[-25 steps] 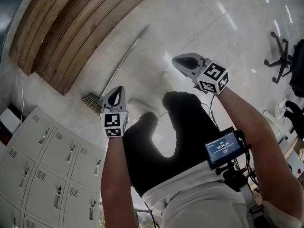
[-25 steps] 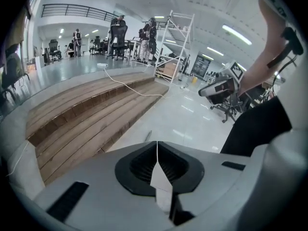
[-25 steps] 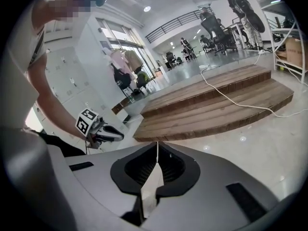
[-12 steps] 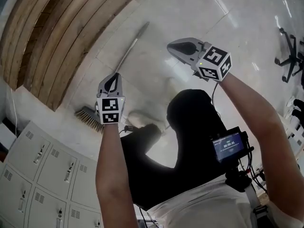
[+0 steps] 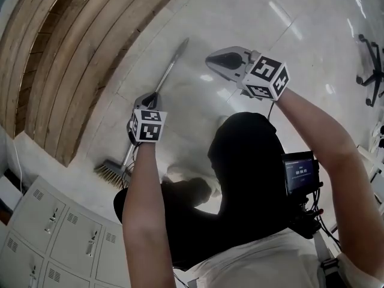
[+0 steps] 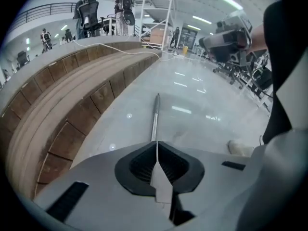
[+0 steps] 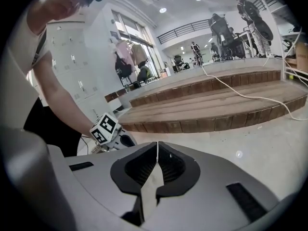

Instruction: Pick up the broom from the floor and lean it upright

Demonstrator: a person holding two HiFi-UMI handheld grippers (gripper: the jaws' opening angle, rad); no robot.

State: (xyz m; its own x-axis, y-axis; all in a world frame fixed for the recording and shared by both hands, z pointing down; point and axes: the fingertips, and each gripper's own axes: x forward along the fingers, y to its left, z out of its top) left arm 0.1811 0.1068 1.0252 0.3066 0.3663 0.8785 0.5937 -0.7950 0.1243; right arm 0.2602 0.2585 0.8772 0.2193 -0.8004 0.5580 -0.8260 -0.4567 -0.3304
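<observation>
Lockers: a bank of pale grey metal lockers (image 5: 54, 245) fills the lower left corner of your head view, close to the bristle end of the broom.
Steps: broad brown wooden plank steps (image 5: 78, 47) curve across the upper left, with their lowest edge running alongside the broom.
Broom: the long broom with a slim silver metal handle and tan bristles (image 5: 170, 69) lies flat on the glossy pale tiled floor (image 5: 258, 17) near the foot of the steps. Its bristles are toward the lockers and its handle tip points away from you.
Left gripper: your grey left gripper (image 5: 149, 96) points steeply down over the middle of the handle. Its fingers are pressed together with nothing between them. In the left gripper view the handle runs straight on from the fingertips across the floor. You cannot tell from any view whether the tips touch it.
Right gripper: your grey right gripper (image 5: 211, 59) is over bare floor to the right of the handle and clear of it. Its fingers are also pressed together and empty. The right gripper view shows the left gripper's black-and-white marker cube (image 7: 105, 129) low down, with the steps behind it.
Shoe: your white shoe (image 6: 240, 148) rests on the floor to the right of the handle.
Screen: a small black screen unit (image 5: 298, 174) sits at your chest, below your right forearm.
Chair: a black wheeled office chair (image 5: 372, 71) stands at the far right edge, well apart from the broom.
</observation>
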